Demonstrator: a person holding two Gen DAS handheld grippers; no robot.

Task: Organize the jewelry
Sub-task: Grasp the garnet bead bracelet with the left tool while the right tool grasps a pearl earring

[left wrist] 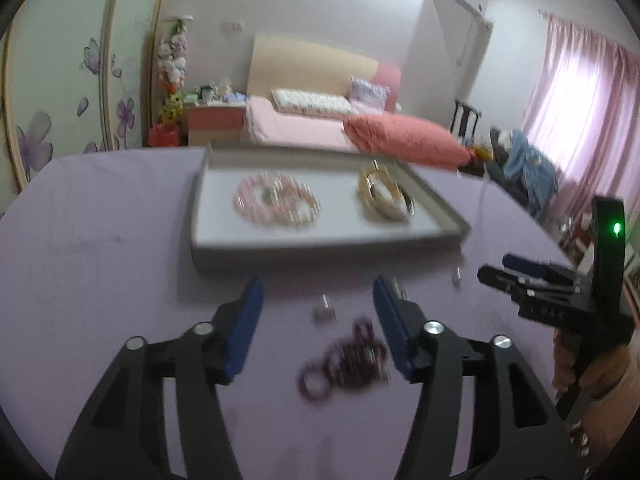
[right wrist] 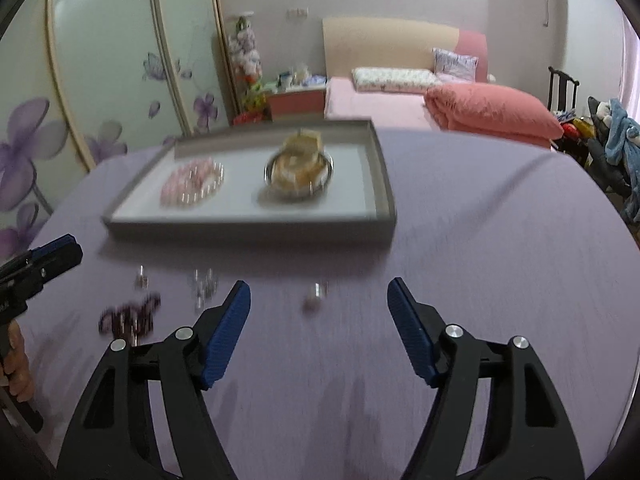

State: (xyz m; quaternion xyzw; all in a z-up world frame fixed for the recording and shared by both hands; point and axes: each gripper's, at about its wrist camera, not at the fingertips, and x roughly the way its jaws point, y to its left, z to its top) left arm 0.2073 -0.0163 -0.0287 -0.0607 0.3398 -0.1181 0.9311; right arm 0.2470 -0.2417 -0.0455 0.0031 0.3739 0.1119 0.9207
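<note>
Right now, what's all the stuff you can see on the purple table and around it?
Tray: one, grey, far middle of the table.
Pink bead bracelets: small pile, pink, left in the tray.
Gold bangles: small pile, gold and white, right in the tray.
Dark bead bracelets: small pile, dark red, on the tablecloth before the tray.
Small pieces: a few, silvery, blurred, loose on the cloth.
Tablecloth: one, lilac.
Bed: one, pink, behind the table.
Left gripper: black, blue fingers, open over the dark bracelets.
Right gripper: black, blue fingers, open, empty.
</note>
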